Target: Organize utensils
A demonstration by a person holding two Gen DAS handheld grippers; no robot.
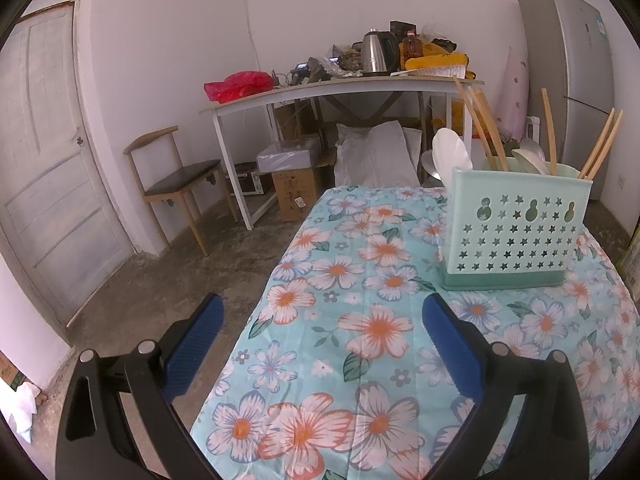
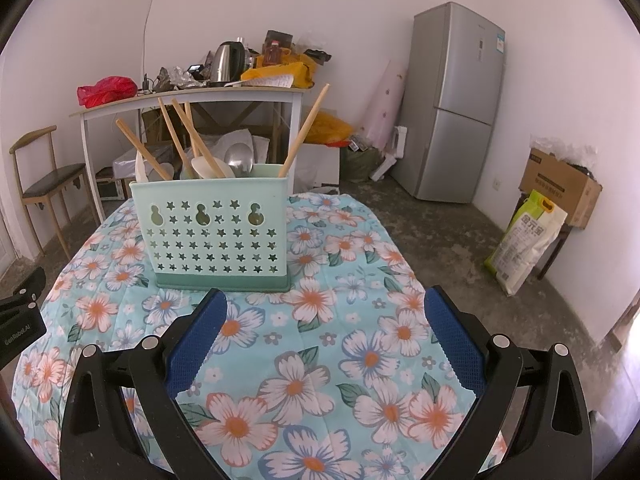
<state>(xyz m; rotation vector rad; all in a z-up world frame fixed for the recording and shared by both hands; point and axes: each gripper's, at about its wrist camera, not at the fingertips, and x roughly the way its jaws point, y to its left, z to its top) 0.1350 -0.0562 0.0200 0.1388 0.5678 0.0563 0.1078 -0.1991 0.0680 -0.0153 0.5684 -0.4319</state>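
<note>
A mint-green plastic utensil holder (image 1: 516,228) (image 2: 216,232) with star cut-outs stands upright on the floral tablecloth (image 1: 360,320) (image 2: 340,320). Several wooden chopsticks (image 1: 480,128) (image 2: 176,136), a white spoon (image 1: 452,152) (image 2: 204,168) and a metal spoon (image 1: 532,152) (image 2: 239,158) stick out of it. My left gripper (image 1: 324,312) is open, with nothing between its blue pads, and the holder lies ahead to its right. My right gripper (image 2: 326,308) is also open and holds nothing; the holder stands just beyond its left finger. A black part of the left gripper (image 2: 20,312) shows at the right wrist view's left edge.
Behind the table stands a white desk (image 1: 320,88) (image 2: 192,96) piled with a kettle (image 1: 376,52) (image 2: 228,62), bags and clutter. A wooden chair (image 1: 176,180) (image 2: 44,184) and a door (image 1: 48,168) are at the left. A grey fridge (image 2: 456,104) (image 1: 580,80), a cardboard box (image 2: 560,184) and a rice bag (image 2: 528,240) are at the right.
</note>
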